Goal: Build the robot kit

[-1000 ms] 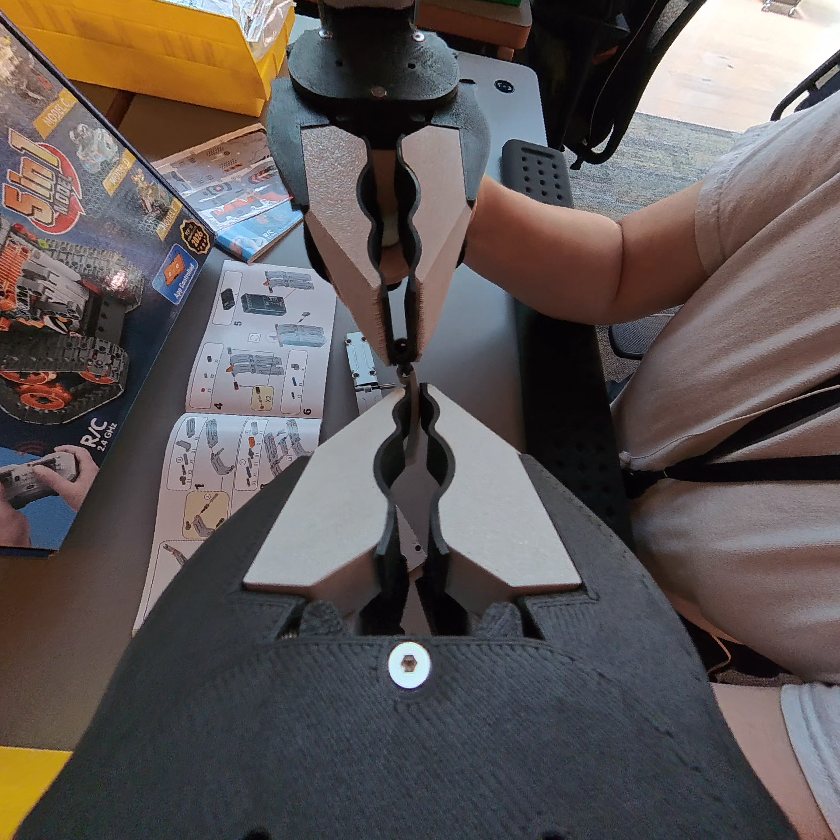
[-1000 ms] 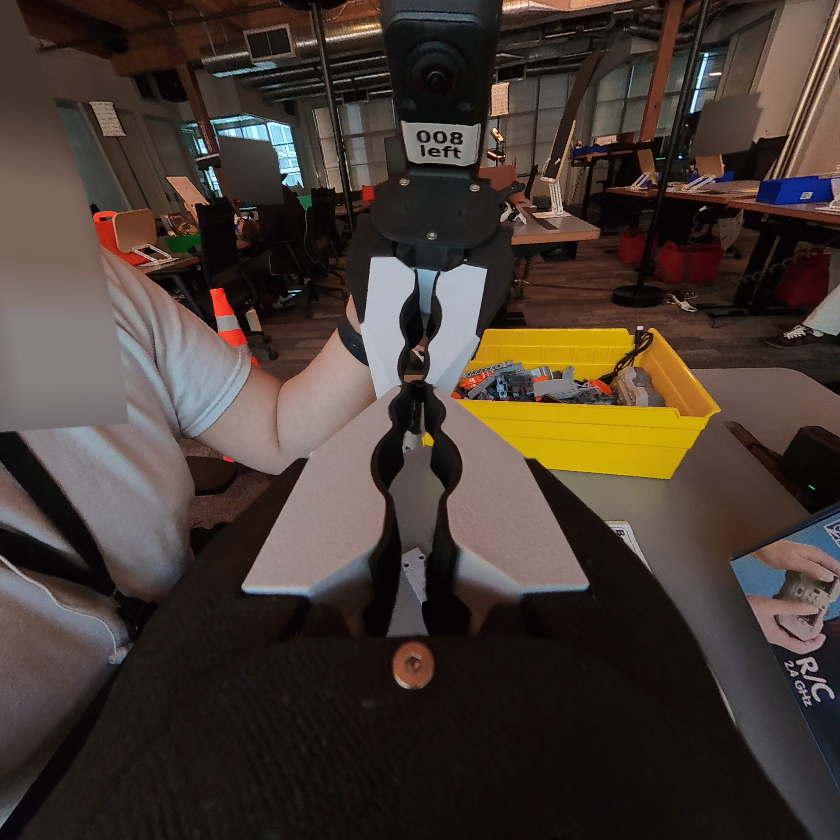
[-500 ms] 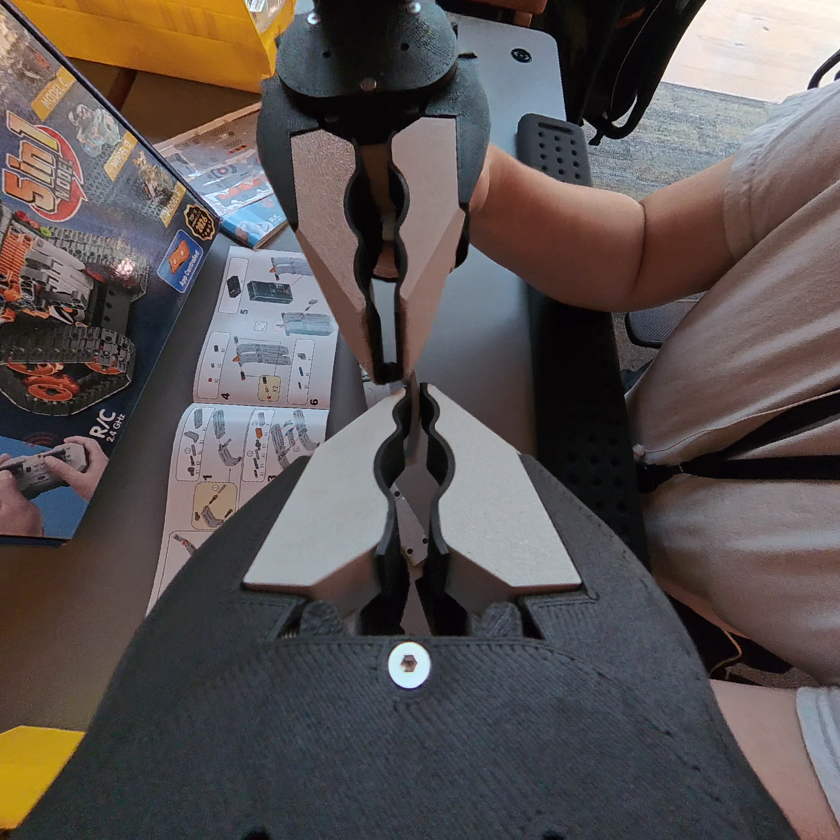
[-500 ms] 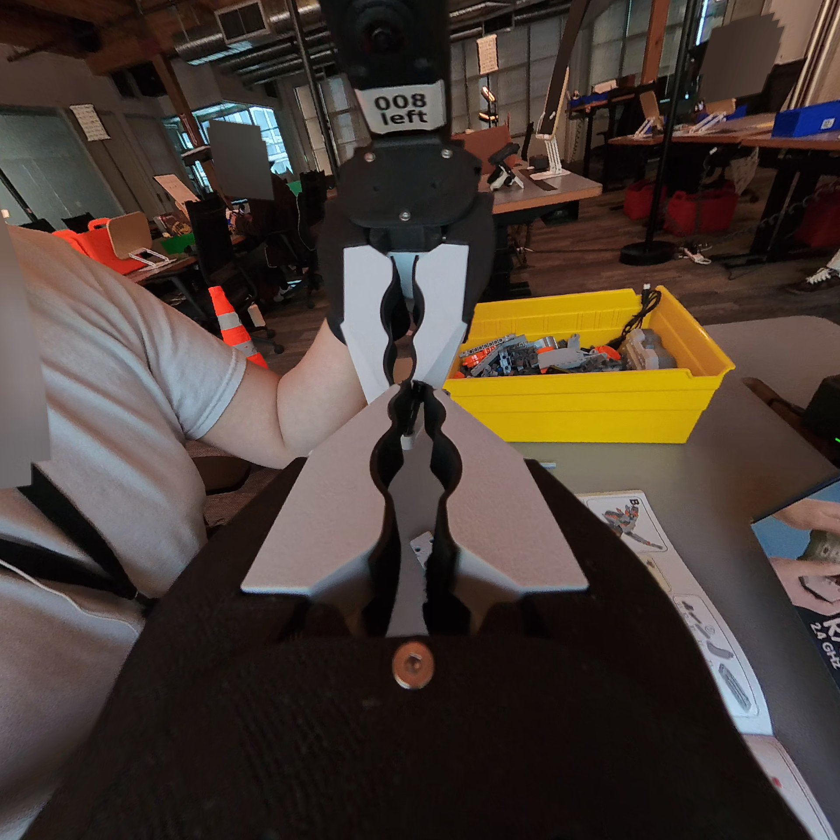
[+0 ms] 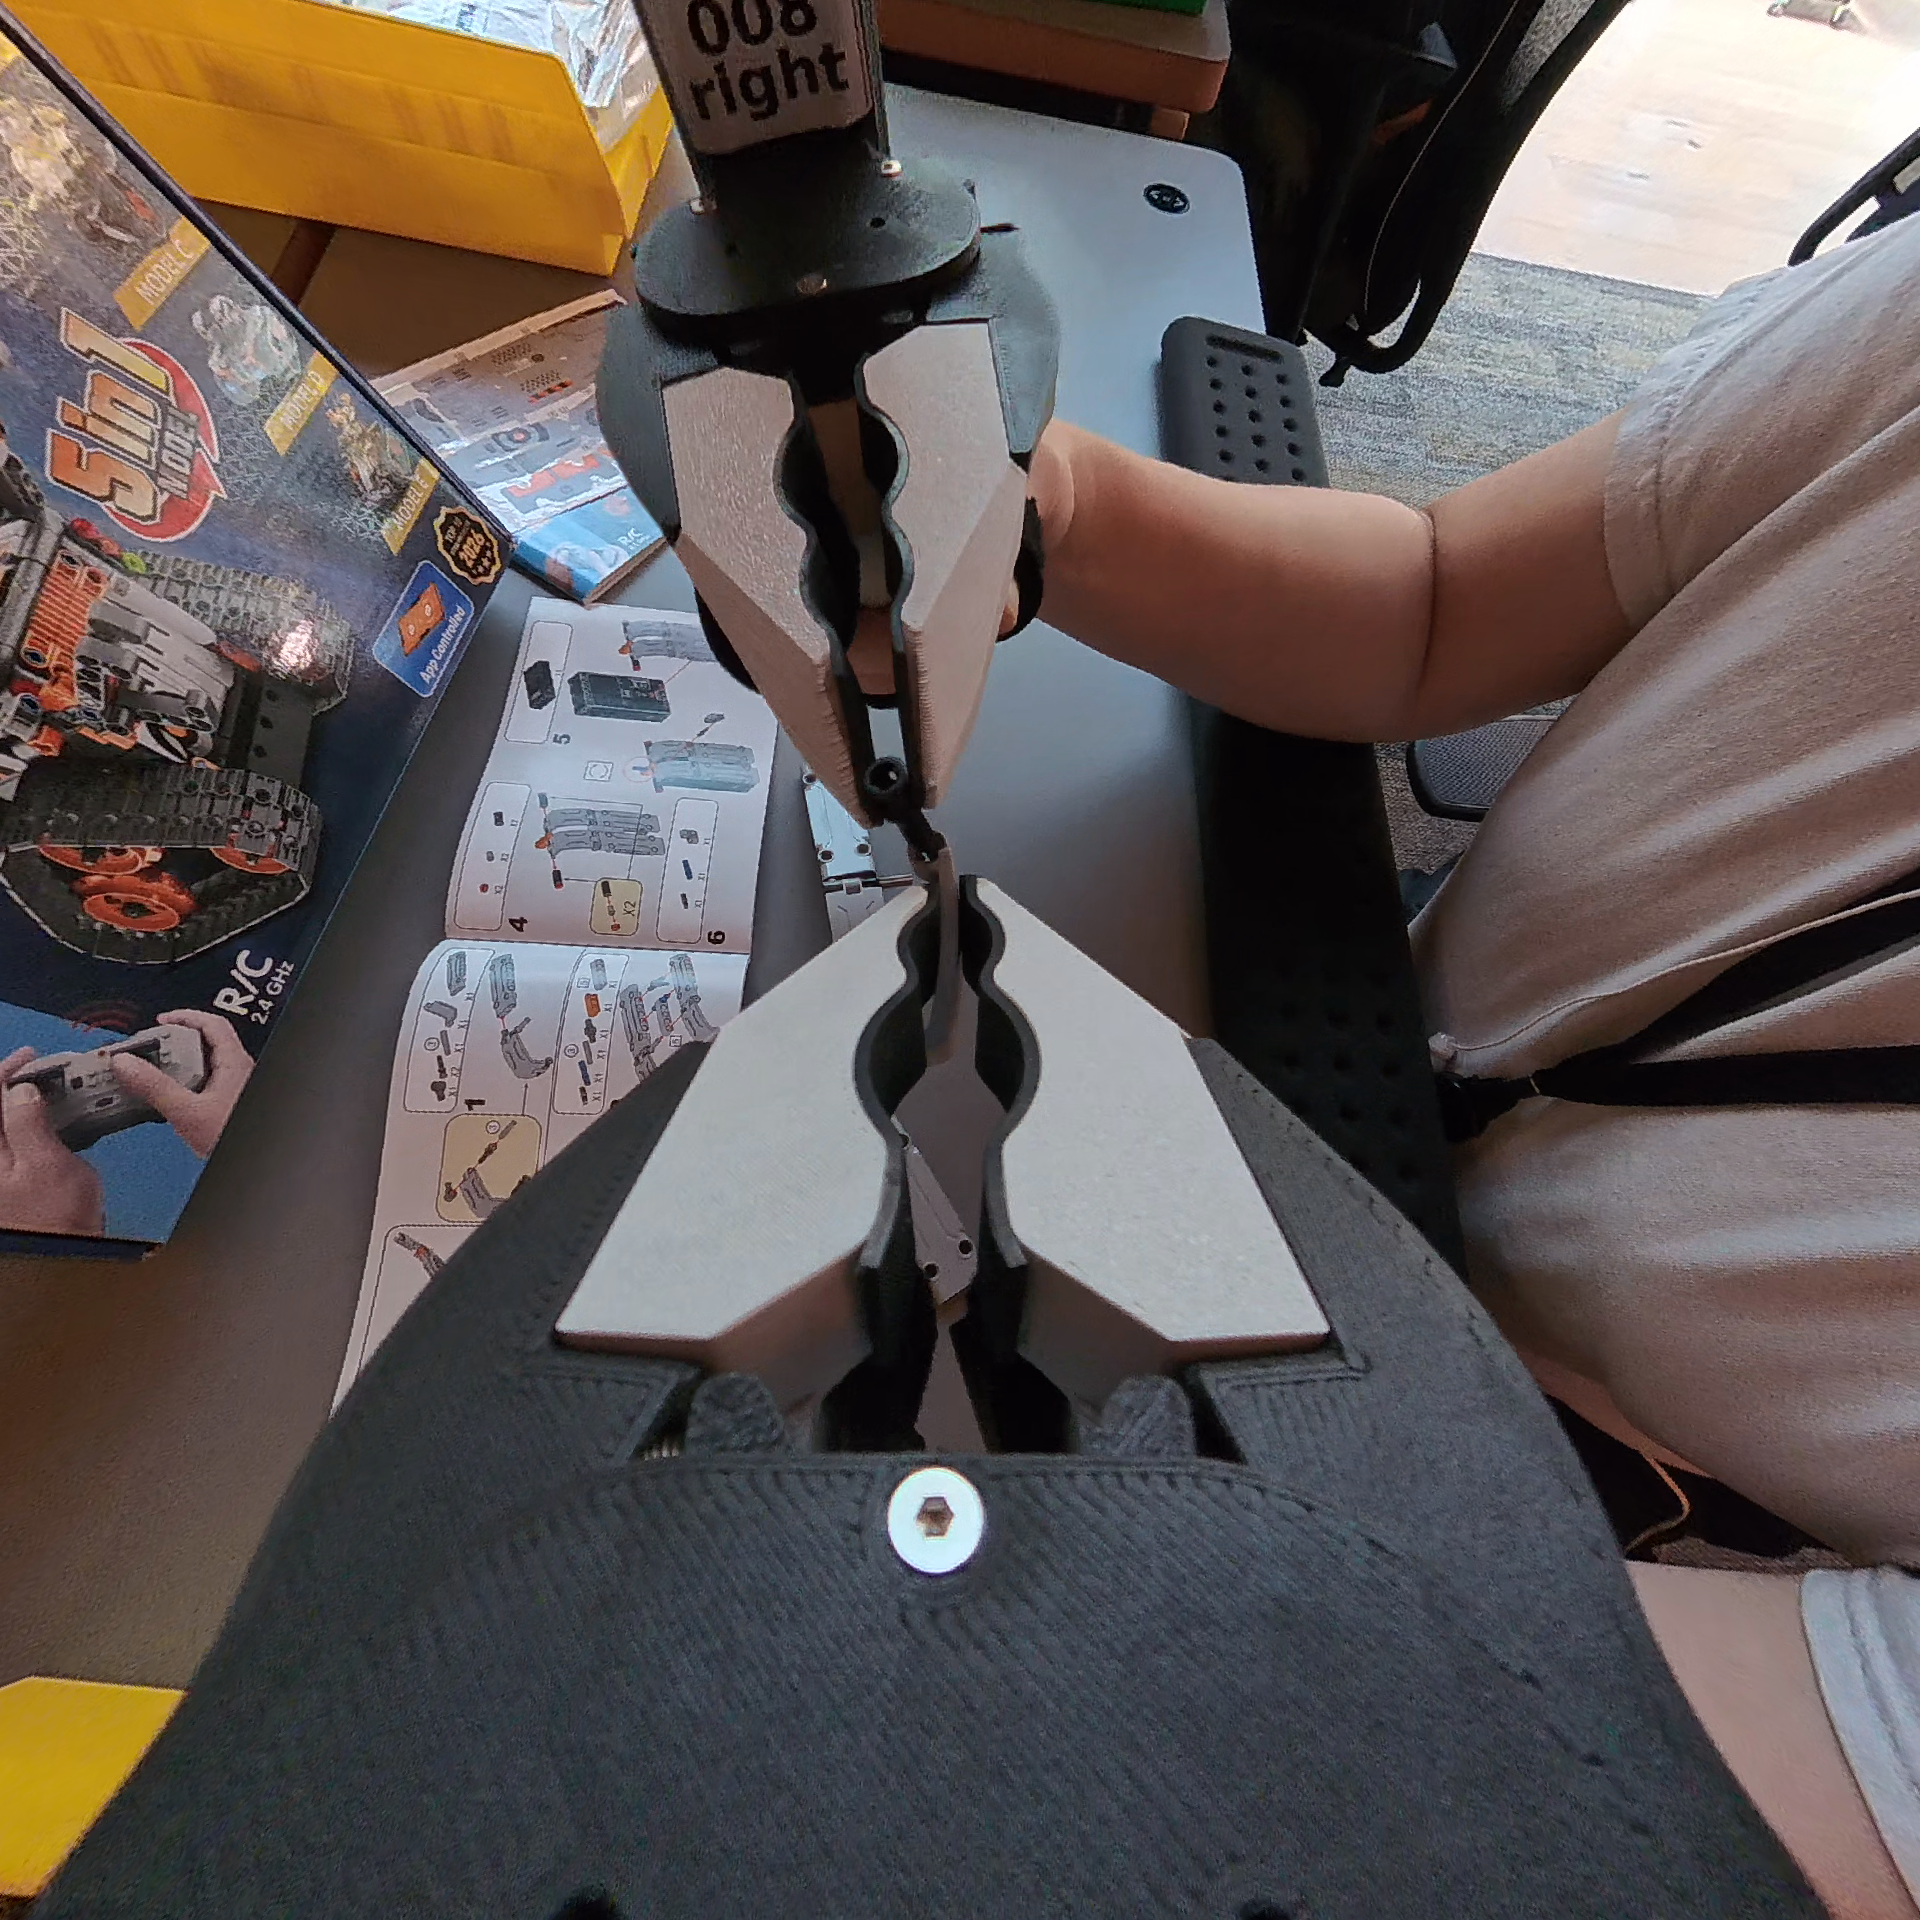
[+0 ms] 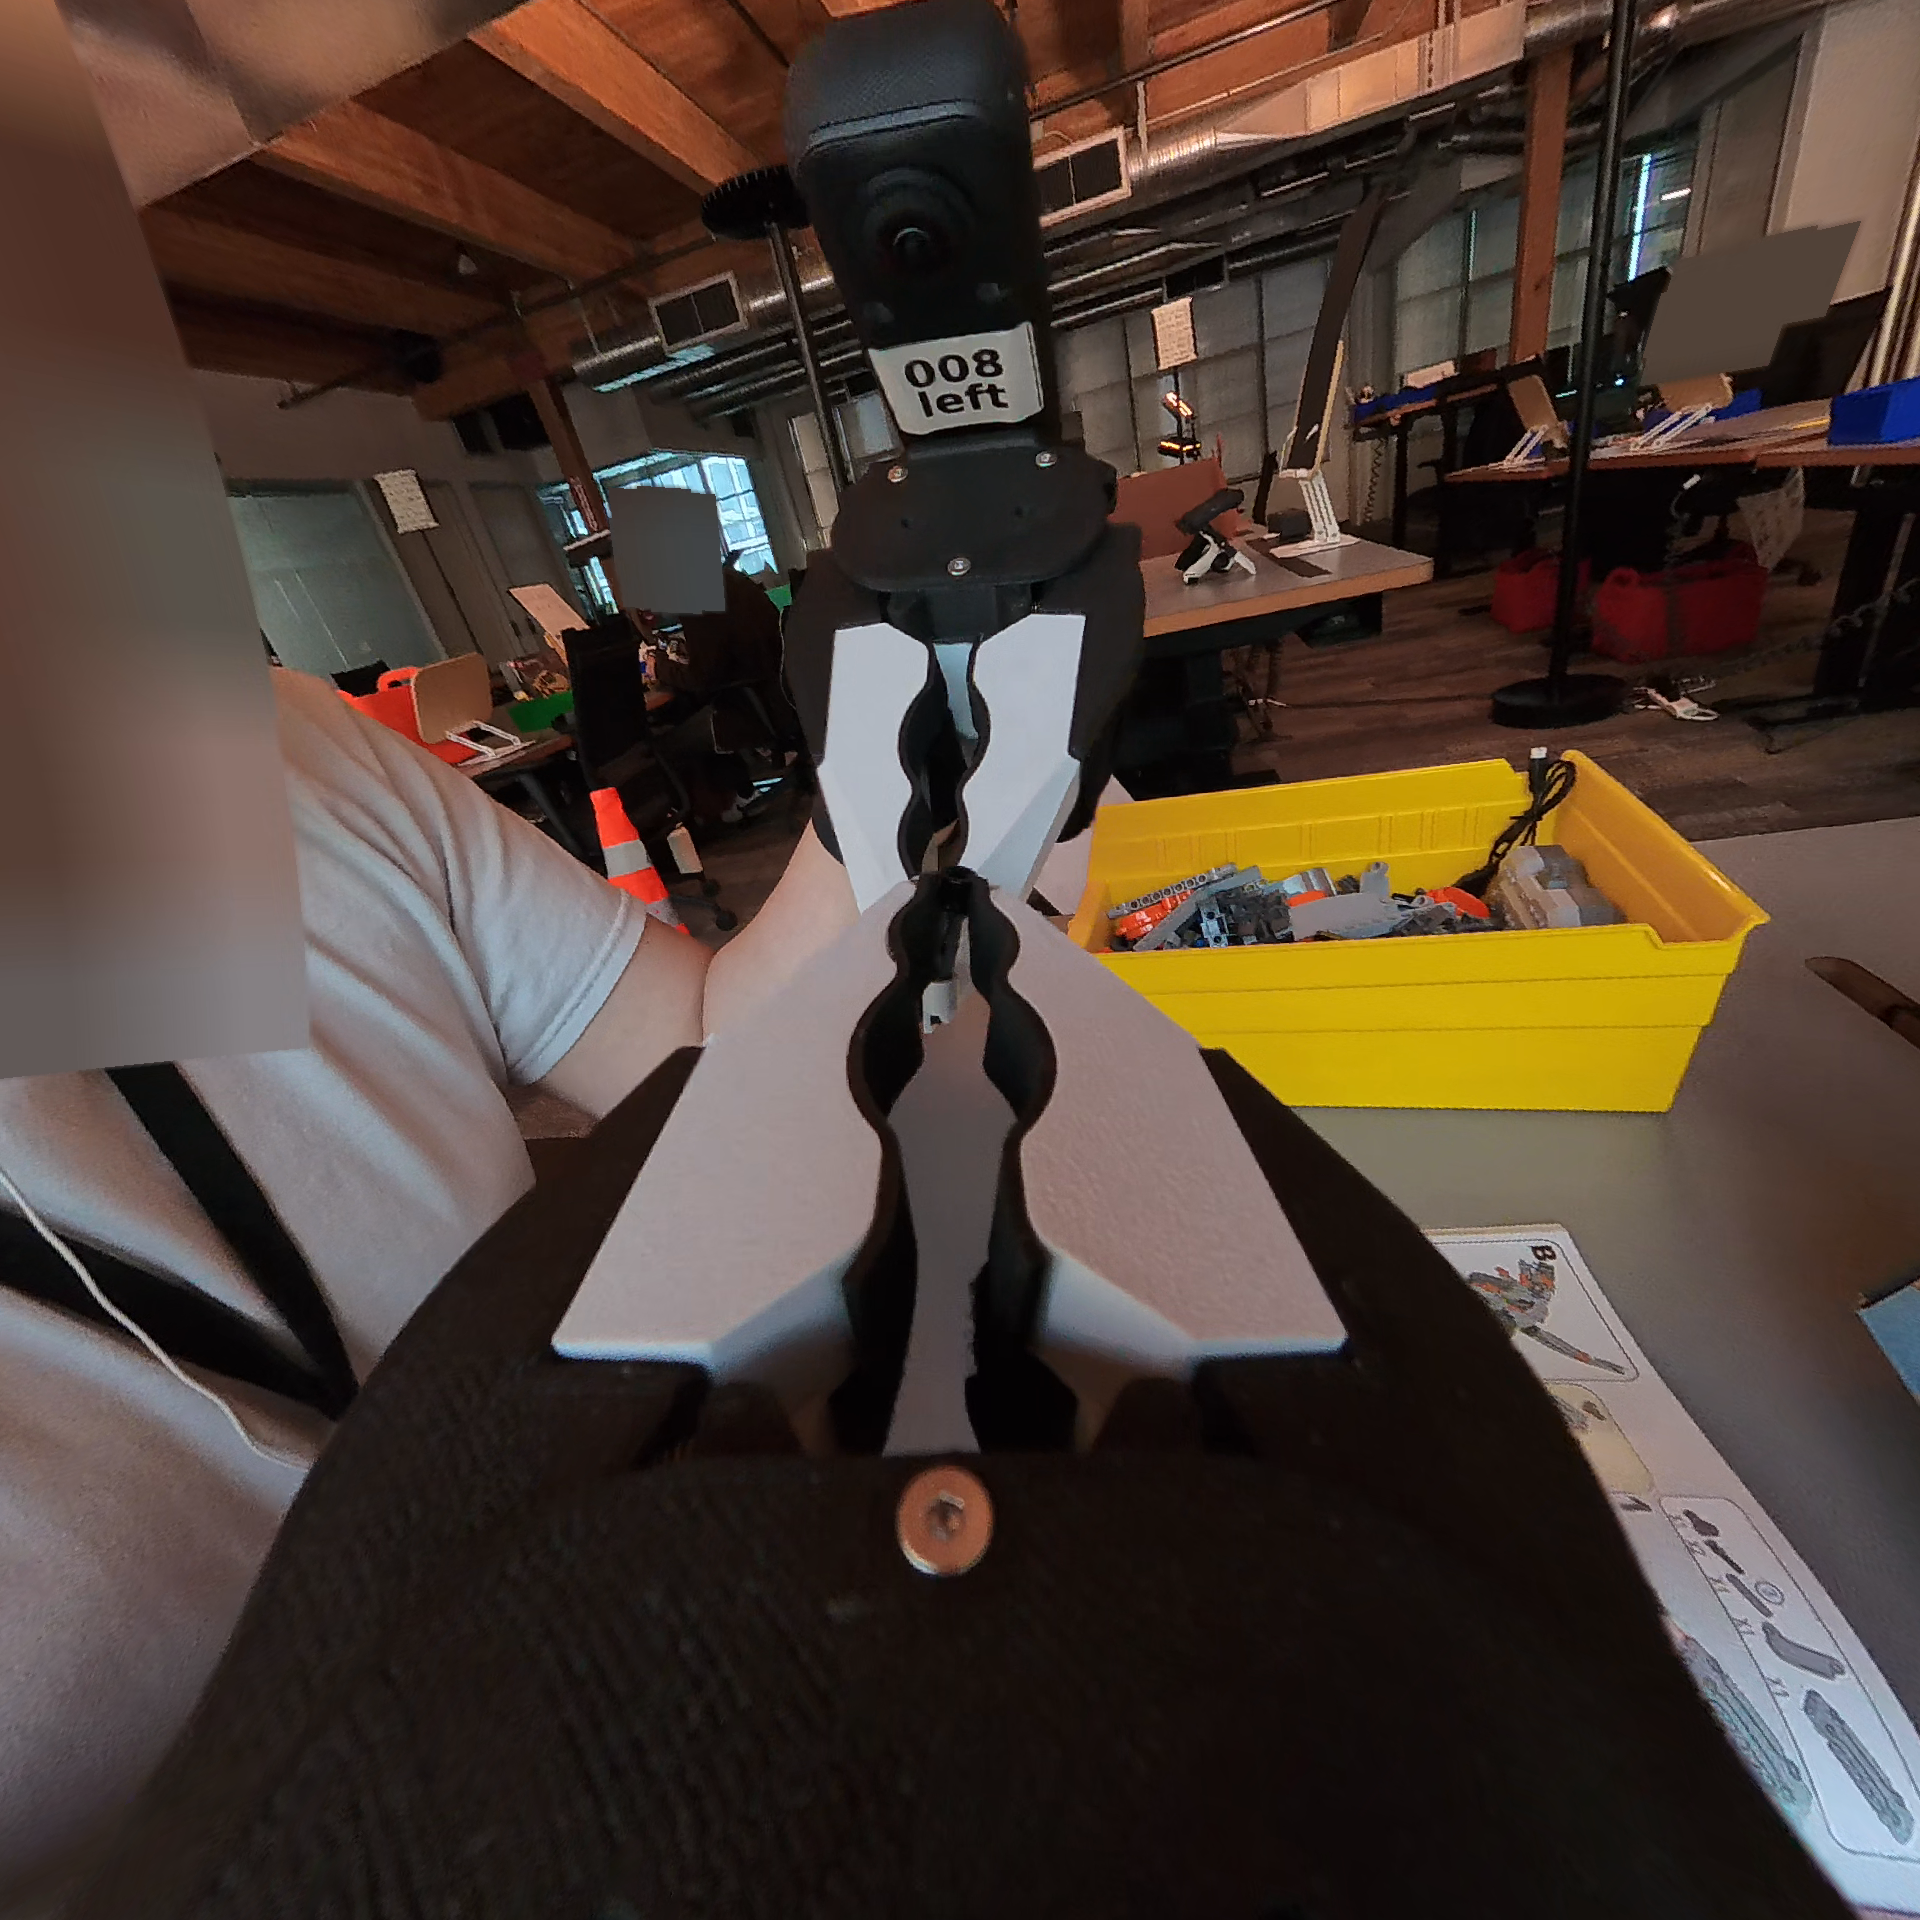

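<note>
My left gripper [image 5: 940,894] is shut on a thin light grey building piece [image 5: 943,966] that stands up between its fingers. My right gripper [image 5: 890,805] points at it tip to tip and is shut on a small black pin [image 5: 886,777], whose end touches the top of the grey piece. In the right wrist view my right gripper [image 6: 951,899] holds the black pin [image 6: 954,886] at its tip, with a small pale piece [image 6: 938,997] showing in the gap behind it. The left gripper [image 6: 938,857] faces it there. Both are held above the table.
An open instruction booklet [image 5: 613,831] and a toy box [image 5: 156,675] lie left on the grey table [image 5: 1081,727]. A yellow bin [image 6: 1403,997] holds several building parts. Another yellow bin [image 5: 343,135] stands behind the box. A black perforated strip [image 5: 1299,831] and the person's forearm [image 5: 1299,613] are right. The tips of both grippers are at nearly the same place.
The grippers stay tip to tip. The right gripper has tilted up, so its label now shows in the left wrist view, and the right wrist view shows more ceiling.
</note>
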Tool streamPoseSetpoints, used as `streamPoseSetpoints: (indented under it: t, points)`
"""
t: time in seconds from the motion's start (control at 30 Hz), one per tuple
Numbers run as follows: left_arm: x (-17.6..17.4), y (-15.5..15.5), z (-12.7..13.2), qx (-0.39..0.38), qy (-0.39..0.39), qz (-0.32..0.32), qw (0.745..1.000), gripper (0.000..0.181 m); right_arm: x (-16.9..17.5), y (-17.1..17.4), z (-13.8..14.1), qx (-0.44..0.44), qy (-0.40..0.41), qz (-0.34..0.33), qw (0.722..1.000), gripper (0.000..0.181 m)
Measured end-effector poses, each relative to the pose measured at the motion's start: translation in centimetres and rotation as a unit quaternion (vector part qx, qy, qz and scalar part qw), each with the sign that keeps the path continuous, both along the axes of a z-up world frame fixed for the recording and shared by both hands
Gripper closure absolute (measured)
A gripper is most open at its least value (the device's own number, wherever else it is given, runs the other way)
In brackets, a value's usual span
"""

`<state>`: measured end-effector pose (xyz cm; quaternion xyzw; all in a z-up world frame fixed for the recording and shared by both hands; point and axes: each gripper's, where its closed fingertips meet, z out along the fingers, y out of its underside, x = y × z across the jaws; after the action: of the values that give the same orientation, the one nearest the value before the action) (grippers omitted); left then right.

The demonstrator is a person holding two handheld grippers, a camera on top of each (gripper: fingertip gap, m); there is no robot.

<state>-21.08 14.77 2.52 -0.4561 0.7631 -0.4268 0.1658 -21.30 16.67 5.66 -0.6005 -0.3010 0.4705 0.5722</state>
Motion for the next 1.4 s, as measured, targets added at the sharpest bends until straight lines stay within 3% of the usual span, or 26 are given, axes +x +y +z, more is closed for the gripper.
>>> streamPoseSetpoints:
  t: [0.4, 0.7, 0.8, 0.87, 0.9, 0.97, 1.1, 1.4]
  points:
    - [0.3, 0.3, -0.5, 0.001, 0.01, 0.009, 1.0, 0.181, -0.2, -0.1, -1.2, 0.023, -0.074, -0.019, 0.997, 0.176]
    - [-0.1, 0.4, -0.7, -0.01, 0.022, 0.005, 1.0, 0.181, -0.6, 0.1, -1.4, -0.019, -0.036, 0.011, 0.999, 0.177]
    - [-0.4, -0.6, 0.6, -0.077, 0.009, -0.021, 0.997, 0.18, -0.8, -0.7, 0.2, 0.054, -0.014, 0.012, 0.998, 0.174]
    - [-0.7, -0.1, 0.8, -0.11, 0.018, -0.012, 0.994, 0.18, -0.9, -1.3, 1.0, 0.122, -0.033, -0.011, 0.992, 0.152]
    - [-1.0, 0.4, 0.6, -0.119, 0.03, -0.002, 0.992, 0.18, -1.0, -1.5, 1.1, 0.147, -0.056, -0.024, 0.987, 0.14]
    - [-1.8, 0.7, 0.3, -0.154, 0.056, 0.0, 0.986, 0.18, -1.2, -1.2, -0.2, 0.193, -0.167, -0.07, 0.964, 0.135]
    - [-3.0, 0.9, -1.4, -0.172, 0.12, 0.002, 0.978, 0.18, -1.6, 0.0, -1.9, 0.275, -0.346, -0.154, 0.884, 0.137]
    - [-3.2, 0.1, -2.1, -0.169, 0.143, -0.011, 0.975, 0.18, -2.9, 0.4, -4.2, 0.294, -0.468, -0.151, 0.82, 0.156]
